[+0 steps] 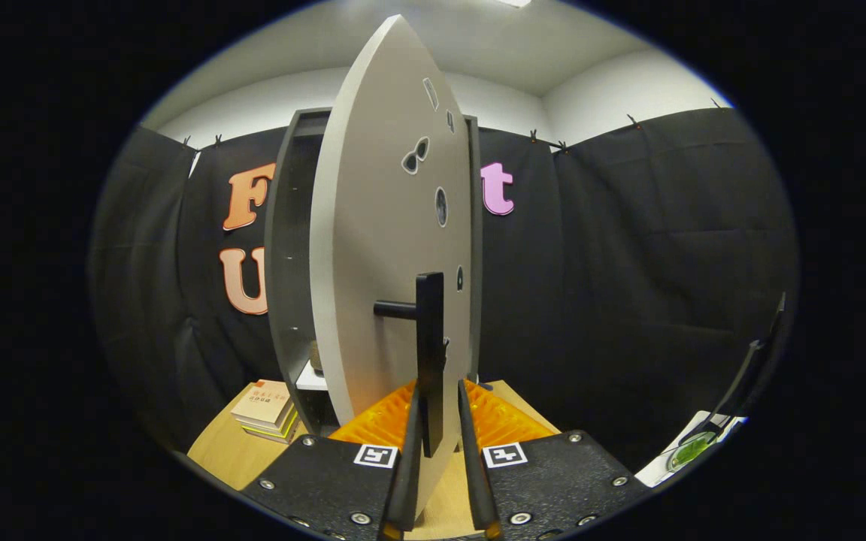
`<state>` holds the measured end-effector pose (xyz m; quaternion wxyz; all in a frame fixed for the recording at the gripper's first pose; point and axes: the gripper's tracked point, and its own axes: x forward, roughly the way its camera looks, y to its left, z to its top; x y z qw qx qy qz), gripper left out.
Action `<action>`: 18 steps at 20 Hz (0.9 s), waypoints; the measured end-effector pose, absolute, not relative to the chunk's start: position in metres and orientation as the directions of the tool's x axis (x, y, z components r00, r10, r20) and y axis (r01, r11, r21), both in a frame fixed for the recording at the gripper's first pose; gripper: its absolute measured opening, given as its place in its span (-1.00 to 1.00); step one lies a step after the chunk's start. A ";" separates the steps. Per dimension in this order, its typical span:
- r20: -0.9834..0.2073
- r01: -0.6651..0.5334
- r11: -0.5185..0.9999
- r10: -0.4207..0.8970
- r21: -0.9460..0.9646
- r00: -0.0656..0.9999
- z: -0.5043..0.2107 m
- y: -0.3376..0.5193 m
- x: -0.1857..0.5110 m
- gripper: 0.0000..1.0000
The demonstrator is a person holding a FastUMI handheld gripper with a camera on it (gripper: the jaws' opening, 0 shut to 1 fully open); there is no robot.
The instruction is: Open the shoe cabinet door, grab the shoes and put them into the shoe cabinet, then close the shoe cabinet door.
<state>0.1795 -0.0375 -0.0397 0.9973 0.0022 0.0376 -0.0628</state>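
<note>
Your claw [439,443] sits with the door's dark bar handle [430,353] between its fingers. They flank it closely, but whether both press on it cannot be told. Judgement: the handle is rigid and narrow, the sound place to hold; keep low on the bar. The door [380,248] stands part open, a stiff flat panel that likely swings lightly on its hinges. Behind it, the shoe cabinet [290,248] shows a dark interior. Books [266,409] lie on the counter [222,451] beside it.
</note>
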 end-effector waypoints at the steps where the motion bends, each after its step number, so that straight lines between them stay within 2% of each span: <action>1: -0.075 0.130 0.992 -0.129 0.003 0.989 -0.041 -0.044 0.177 -0.45; 18: -0.074 0.173 0.984 -0.176 -0.035 0.982 -0.045 -0.138 0.159 -0.47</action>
